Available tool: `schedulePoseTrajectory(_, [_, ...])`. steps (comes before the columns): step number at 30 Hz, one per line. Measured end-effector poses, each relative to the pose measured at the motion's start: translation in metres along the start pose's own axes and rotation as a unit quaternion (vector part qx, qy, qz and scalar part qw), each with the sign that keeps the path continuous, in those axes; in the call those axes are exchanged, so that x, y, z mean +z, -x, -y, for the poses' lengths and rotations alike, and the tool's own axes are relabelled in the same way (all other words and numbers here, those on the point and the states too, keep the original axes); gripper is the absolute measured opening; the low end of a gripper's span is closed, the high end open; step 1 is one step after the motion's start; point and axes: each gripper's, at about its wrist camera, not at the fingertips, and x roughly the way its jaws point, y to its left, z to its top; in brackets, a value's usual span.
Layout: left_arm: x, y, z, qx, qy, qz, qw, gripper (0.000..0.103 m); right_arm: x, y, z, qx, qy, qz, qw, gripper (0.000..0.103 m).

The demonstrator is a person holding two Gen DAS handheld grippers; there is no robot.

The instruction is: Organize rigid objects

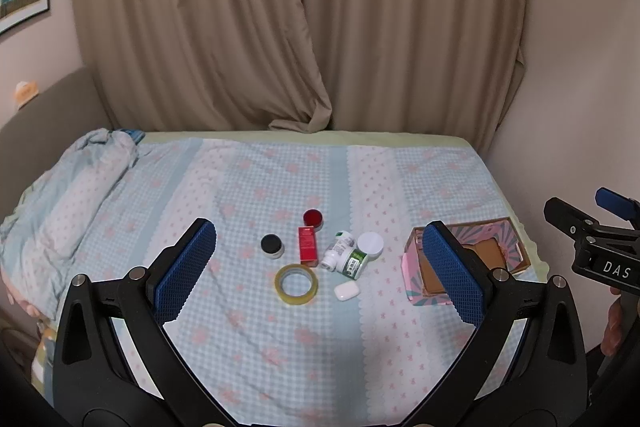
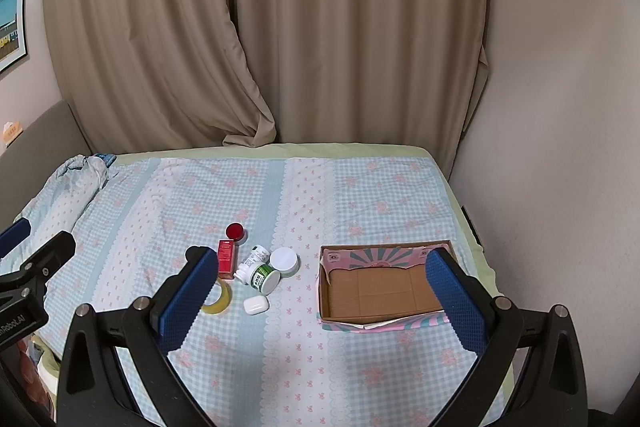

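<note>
Left gripper spread wide, empty; tape roll mid-frame between fingers, apart. Right gripper likewise gaping; cardboard box centre-right.

I am holding my left gripper level above the bed with its jaws spread wide, gripping nothing, its blue pads facing each other. I am holding my right gripper alongside it in the same pose, jaws gaping and bare. Each is showing at the edge of the other's view, and my right hand is peeking in behind its handle.
</note>
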Motion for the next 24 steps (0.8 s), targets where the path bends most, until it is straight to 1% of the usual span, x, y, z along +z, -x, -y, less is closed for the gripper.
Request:
schedulePoseTrajectory(13, [0.001, -0.003, 0.0, 0.003, 0.011, -0.009, 0.9999, 0.102, -0.002, 0.0, -0.001, 0.0, 0.0, 0.0, 1.0, 0.103])
schedulePoseTrajectory(19, [0.0, -0.014, -0.005, 0.008, 0.019, -0.028, 0.9994, 0.102, -0.004, -0.004, -0.002, -0.004, 0.009, -0.001, 1.0, 0.103])
schedulePoseTrajectory(24, [-0.009, -0.036, -0.022, 0.011, 0.02, -0.048, 0.9986, 0.102, -0.005, -0.019, -0.007, 0.017, 0.02, -0.012, 1.0, 0.103])
